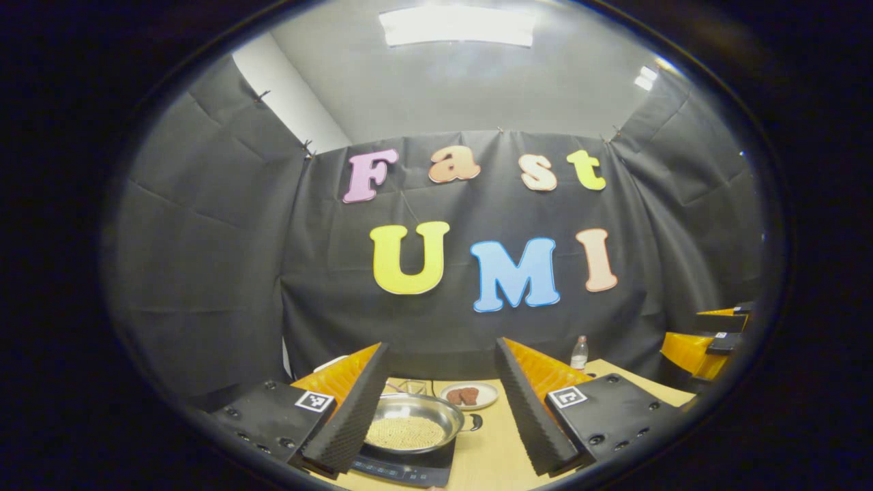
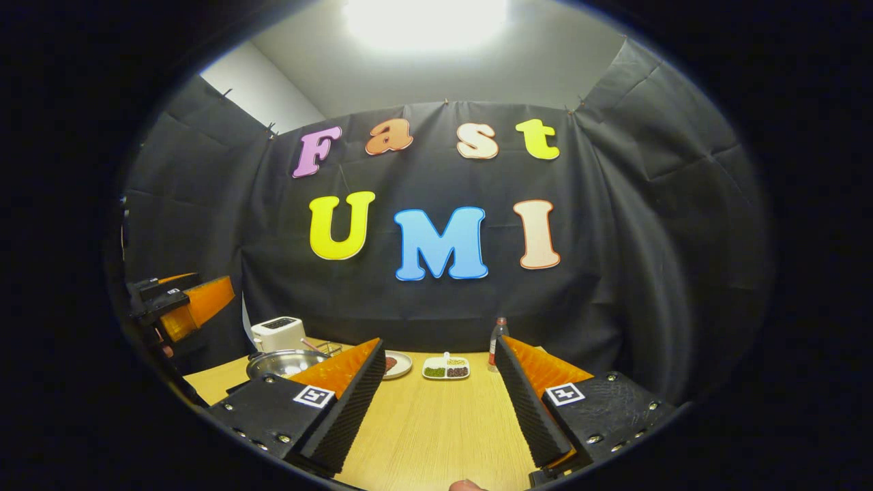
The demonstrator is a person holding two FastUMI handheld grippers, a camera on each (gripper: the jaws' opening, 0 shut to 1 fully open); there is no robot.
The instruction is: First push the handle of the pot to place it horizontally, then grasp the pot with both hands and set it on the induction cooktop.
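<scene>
Left gripper (image 1: 440,409): raised above the tabletop (image 1: 498,450), jaws apart, nothing between them. The pot (image 1: 409,424) sits on the induction cooktop (image 1: 409,467), ahead of and below the left jaw; its short handle (image 1: 474,422) points right. Beyond it, between the jaws, lies a plate (image 1: 470,395); a bottle (image 1: 579,353) stands past the right jaw.

Right gripper (image 2: 440,409): raised, jaws apart and empty, over bare wood. A toaster (image 2: 277,333) stands far left, a divided dish (image 2: 446,368) ahead. Black cloth walls enclose the booth.
</scene>
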